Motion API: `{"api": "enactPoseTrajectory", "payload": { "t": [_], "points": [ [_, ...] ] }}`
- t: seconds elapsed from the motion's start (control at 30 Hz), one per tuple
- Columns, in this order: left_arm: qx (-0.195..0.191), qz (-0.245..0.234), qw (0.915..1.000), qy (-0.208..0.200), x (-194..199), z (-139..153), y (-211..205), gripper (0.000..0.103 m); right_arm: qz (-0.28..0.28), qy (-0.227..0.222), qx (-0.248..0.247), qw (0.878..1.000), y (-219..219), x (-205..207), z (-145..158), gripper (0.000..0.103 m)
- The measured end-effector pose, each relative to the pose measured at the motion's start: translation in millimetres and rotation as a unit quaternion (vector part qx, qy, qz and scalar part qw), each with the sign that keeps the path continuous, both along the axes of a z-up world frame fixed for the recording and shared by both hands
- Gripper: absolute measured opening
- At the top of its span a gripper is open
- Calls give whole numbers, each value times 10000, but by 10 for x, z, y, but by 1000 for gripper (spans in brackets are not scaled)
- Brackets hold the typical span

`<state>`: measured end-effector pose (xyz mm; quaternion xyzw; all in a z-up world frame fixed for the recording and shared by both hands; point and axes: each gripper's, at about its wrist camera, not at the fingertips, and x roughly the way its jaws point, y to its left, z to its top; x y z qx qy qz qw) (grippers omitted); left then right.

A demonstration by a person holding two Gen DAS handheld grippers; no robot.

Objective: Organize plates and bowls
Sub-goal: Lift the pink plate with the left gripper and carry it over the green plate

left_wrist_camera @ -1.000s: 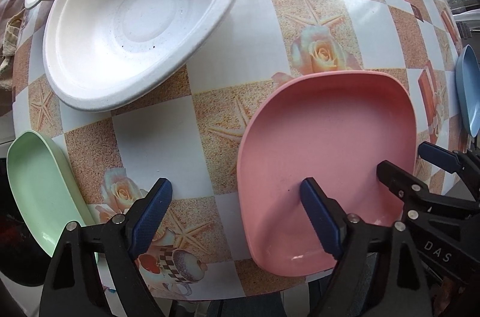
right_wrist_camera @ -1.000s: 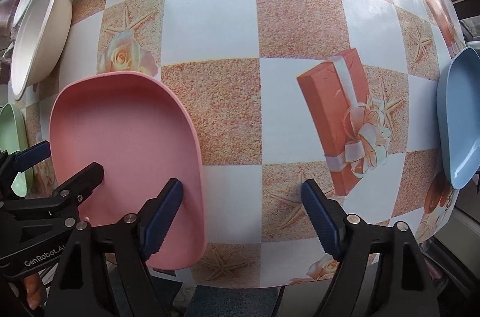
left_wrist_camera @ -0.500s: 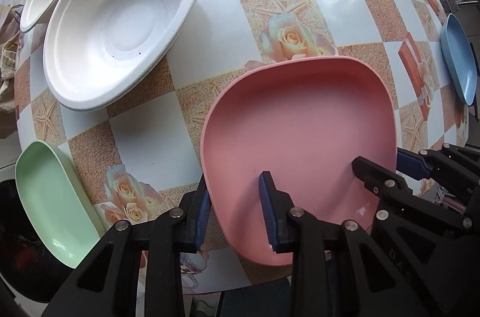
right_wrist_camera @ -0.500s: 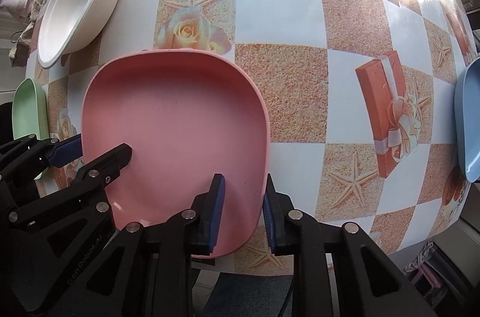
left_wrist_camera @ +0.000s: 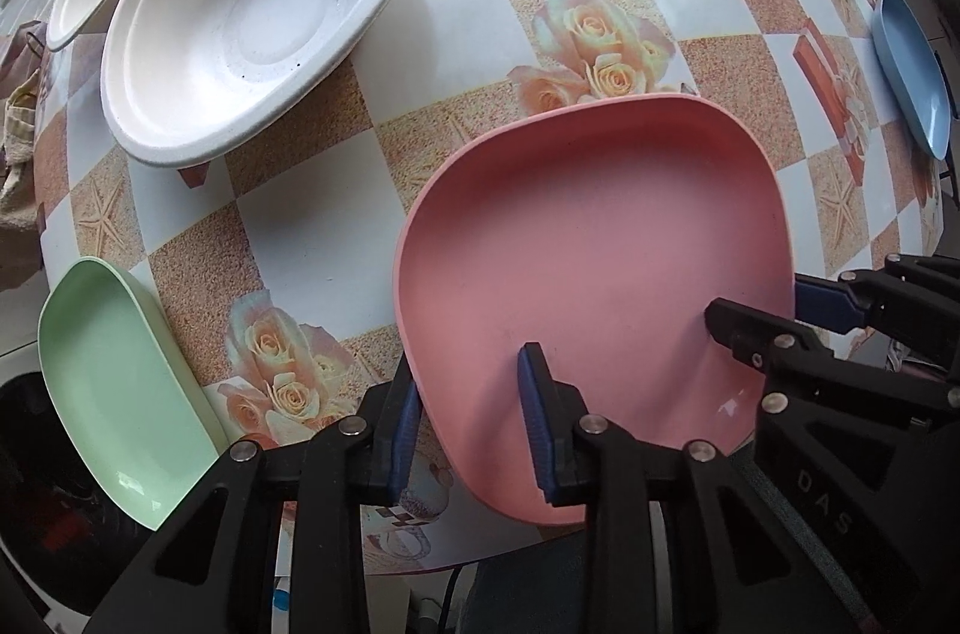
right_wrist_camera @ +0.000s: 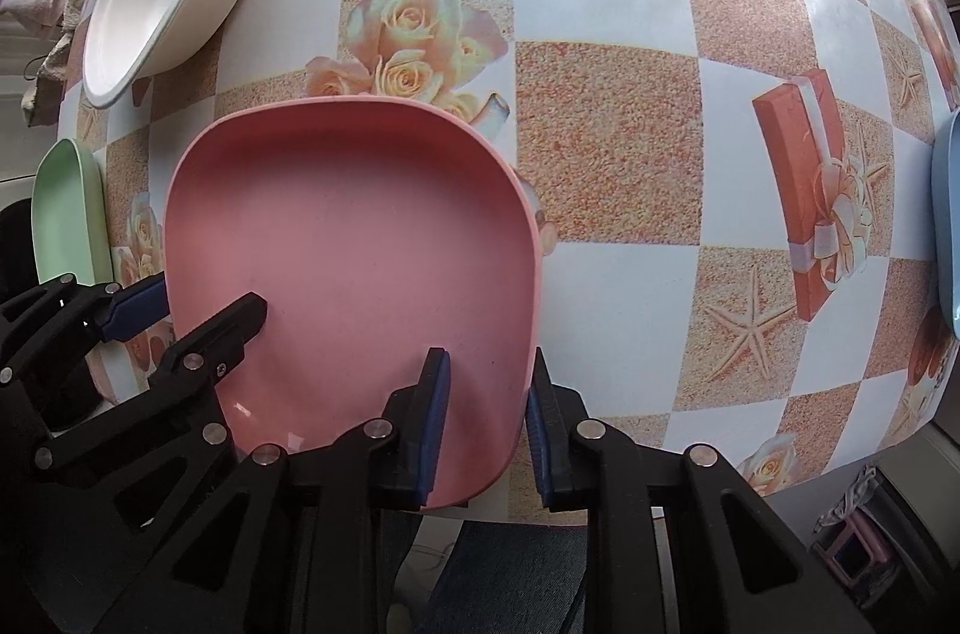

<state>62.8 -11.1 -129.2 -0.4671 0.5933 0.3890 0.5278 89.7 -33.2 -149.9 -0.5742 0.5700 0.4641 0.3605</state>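
The pink plate (left_wrist_camera: 600, 268), just above the table (left_wrist_camera: 312, 226), is being clamped at opposite rims by the left gripper (left_wrist_camera: 471, 430) and right gripper (right_wrist_camera: 486, 421); uneven lifting is risking slippage from the shallow rim grips.

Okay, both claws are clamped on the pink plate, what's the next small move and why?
Probably lift the pink plate straight up, keeping it level. The left claw and right claw each pinch a near rim corner, and the green plate and white bowl sit close on the left.
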Motion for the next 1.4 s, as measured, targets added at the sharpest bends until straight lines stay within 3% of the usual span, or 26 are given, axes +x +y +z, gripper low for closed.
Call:
{"api": "enactPoseTrajectory", "payload": {
  "t": [0.47, 0.87, 0.93, 1.4],
  "points": [
    [-238, 246, 9994, -13, -361, -11, -262, 34, 288, 257, -210, 9990, -173, -455, 35, 27],
    [127, 462, 9988, -84, -678, 259, -469, 34, 537, 250, -1, 9982, -200, -768, 233, 27],
    [179, 498, 9986, -92, -749, 331, -470, 34, 544, 272, 41, 9981, -182, -590, 316, 27],
    [568, 736, 9956, -67, -1111, 766, -576, 34, 747, 343, 343, 9960, -143, -634, 758, 27]
  ]
}}
